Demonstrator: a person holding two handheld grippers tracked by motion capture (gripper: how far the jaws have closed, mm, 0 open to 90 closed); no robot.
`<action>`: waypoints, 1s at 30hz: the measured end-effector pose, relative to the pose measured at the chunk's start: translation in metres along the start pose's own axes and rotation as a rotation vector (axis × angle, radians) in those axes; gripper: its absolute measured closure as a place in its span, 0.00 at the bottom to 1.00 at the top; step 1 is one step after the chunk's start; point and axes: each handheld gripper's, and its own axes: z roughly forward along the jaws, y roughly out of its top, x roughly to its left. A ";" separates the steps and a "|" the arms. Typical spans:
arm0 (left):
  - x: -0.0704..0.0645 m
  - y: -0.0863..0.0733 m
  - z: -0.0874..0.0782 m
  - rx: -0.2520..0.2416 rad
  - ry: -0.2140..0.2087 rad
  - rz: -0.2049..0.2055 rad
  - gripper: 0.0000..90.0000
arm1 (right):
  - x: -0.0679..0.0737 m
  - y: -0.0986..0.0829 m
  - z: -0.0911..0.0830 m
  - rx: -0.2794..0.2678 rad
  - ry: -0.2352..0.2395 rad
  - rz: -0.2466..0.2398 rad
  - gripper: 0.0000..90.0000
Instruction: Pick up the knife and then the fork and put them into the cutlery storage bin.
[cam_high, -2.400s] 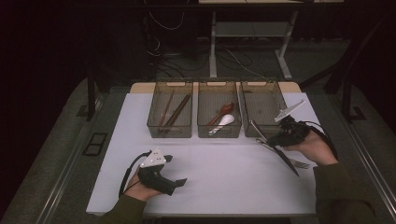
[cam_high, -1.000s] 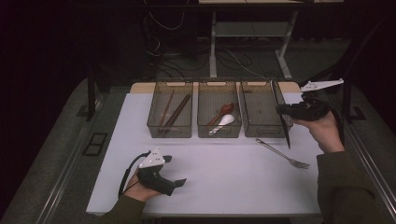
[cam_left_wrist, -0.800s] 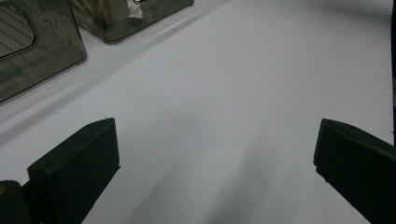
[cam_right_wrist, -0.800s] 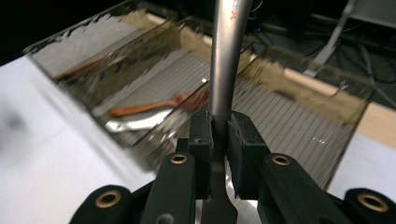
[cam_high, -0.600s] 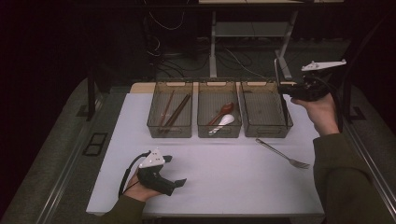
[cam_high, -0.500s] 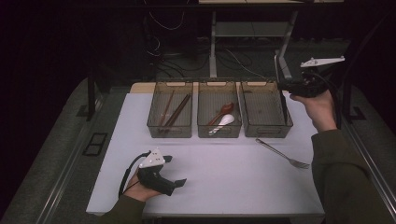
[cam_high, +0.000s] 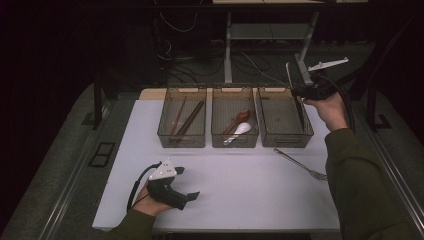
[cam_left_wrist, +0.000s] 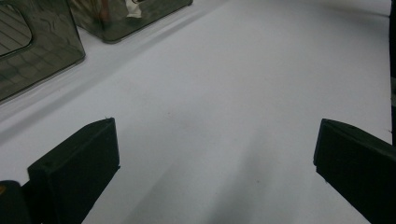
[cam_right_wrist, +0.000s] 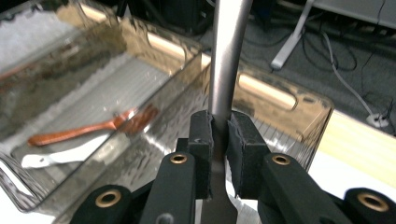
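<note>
Knife: long silver metal table knife (cam_right_wrist: 227, 60), clamped between the two black jaws of the right gripper (cam_right_wrist: 219, 140); it stands almost upright, one end pointing up, the other end going down toward the right tray.
Right gripper: black hand-held gripper (cam_high: 299, 92), jaws pressed together on the knife, held in the air above the far right corner of the right tray.
Right tray: smoky transparent plastic tray (cam_high: 306, 134), third of a row of three; the inside looks bare.
Middle tray: same kind of tray (cam_high: 235, 142), with a reddish-brown spoon (cam_high: 237, 120) and a white spoon (cam_high: 238, 132) lying inside.
Left tray: same kind of tray (cam_high: 182, 141), with dark brown chopsticks (cam_high: 188, 120) inside.
Fork: silver metal fork (cam_high: 300, 164), flat on the white table (cam_high: 250, 195), near the right tray, not touching it.
Left gripper: black gripper with grey plate (cam_high: 189, 196), resting on the table near the front edge, jaws wide apart, nothing between them.
</note>
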 end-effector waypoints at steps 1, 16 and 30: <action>0.000 0.000 0.000 0.000 0.000 0.000 0.00 | 0.000 -0.001 0.002 0.014 -0.006 -0.001 0.89; 0.000 0.000 0.000 0.002 -0.001 -0.002 0.00 | -0.002 -0.018 0.029 0.152 0.003 -0.014 0.89; -0.001 0.000 0.001 0.003 -0.008 -0.003 0.00 | 0.003 -0.023 0.052 0.249 0.028 -0.031 0.89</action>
